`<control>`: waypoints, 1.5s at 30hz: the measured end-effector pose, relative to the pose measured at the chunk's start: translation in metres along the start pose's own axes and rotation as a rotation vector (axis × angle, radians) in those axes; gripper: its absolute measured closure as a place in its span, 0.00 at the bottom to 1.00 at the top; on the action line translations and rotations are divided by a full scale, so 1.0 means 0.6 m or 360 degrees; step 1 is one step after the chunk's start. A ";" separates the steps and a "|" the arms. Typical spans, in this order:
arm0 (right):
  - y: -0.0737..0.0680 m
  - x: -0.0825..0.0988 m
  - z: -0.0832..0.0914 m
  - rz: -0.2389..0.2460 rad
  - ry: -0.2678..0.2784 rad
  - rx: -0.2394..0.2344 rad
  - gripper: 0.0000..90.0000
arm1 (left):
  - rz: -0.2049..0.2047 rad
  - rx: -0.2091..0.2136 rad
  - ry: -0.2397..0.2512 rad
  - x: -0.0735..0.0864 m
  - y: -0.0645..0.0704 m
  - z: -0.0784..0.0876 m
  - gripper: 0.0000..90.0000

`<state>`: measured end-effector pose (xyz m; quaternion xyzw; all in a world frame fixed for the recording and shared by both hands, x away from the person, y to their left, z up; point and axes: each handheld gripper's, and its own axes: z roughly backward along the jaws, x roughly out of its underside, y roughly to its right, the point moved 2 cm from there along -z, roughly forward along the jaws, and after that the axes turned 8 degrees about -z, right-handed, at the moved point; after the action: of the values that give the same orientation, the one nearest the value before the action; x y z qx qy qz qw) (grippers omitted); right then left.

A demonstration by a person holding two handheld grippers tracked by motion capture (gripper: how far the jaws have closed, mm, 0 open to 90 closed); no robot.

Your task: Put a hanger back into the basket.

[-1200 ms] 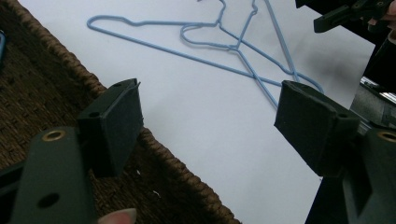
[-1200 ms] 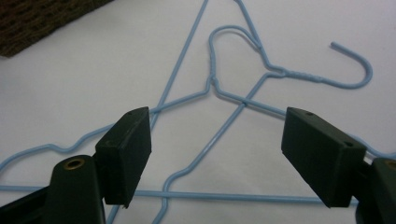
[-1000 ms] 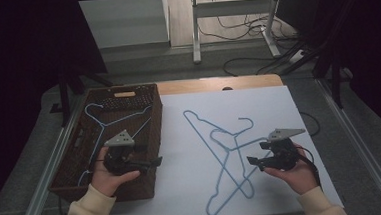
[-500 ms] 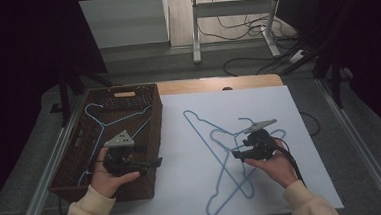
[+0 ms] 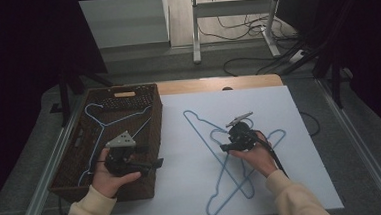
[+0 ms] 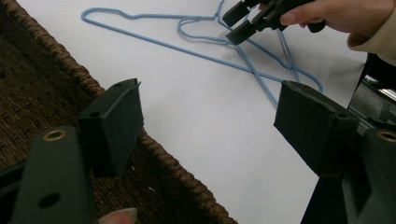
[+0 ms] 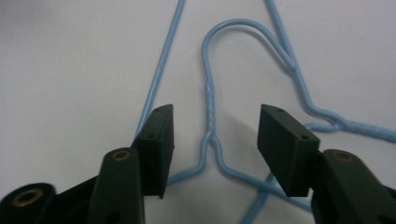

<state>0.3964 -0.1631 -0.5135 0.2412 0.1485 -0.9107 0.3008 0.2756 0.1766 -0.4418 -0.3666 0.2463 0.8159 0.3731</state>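
Right gripper [image 5: 229, 141] positioned over the light-blue wire hangers [image 5: 216, 151] on the white bench [image 5: 193, 177].

The right hand [image 5: 254, 156] held its gripper low and angled leftward; the jaws had just been closing and straddled the twisted neck of one hanger [image 7: 211, 112] without touching it. The hangers lay crossed near mid-bench. The left hand [image 5: 110, 175] held the left gripper [image 5: 154, 164] level above the rim of the brown woven wicker basket [image 5: 150, 140], jaws apart and empty.
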 end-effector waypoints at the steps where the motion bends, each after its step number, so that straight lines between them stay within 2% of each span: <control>1: -0.002 -0.002 -0.004 0.0010 -0.0010 0.0010 0.56 | 0.0000 0.0001 0.0000 0.000 0.000 0.000 0.26; 5: -0.011 -0.008 -0.019 0.0059 -0.0055 0.0043 0.63 | -0.0002 0.0002 0.0001 0.000 0.000 0.000 0.26; 9: -0.012 -0.008 -0.028 0.0067 -0.0098 0.0084 0.73 | -0.0001 -0.0002 0.0002 0.000 -0.001 0.001 0.26; 14: -0.018 -0.011 -0.030 0.0112 -0.0119 0.0097 0.93 | -0.0007 0.0001 0.0002 0.000 0.001 0.000 0.26; 15: -0.019 -0.012 -0.030 0.0106 -0.0124 0.0102 0.94 | -0.0010 0.0002 0.0002 -0.001 0.002 0.000 0.26; 22: -0.028 -0.013 -0.027 0.0073 -0.0113 0.0155 0.95 | -0.0027 0.0010 0.0001 -0.005 0.009 -0.002 0.26; 32: -0.042 -0.020 0.025 0.0000 0.0086 0.0113 0.95 | -0.0066 0.0038 -0.0027 -0.015 0.030 -0.018 0.26; 40: -0.050 -0.016 0.052 -0.0001 0.0152 0.0086 0.95 | -0.0070 0.0078 -0.0050 -0.025 0.044 -0.037 0.26; 45: -0.049 -0.013 0.063 -0.0028 0.0177 0.0065 0.95 | -0.0086 0.0097 -0.0096 -0.037 0.060 -0.059 0.27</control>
<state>0.3704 -0.1521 -0.4739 0.2962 0.1485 -0.9013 0.2790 0.2718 0.1218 -0.4414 -0.3368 0.2498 0.8083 0.4133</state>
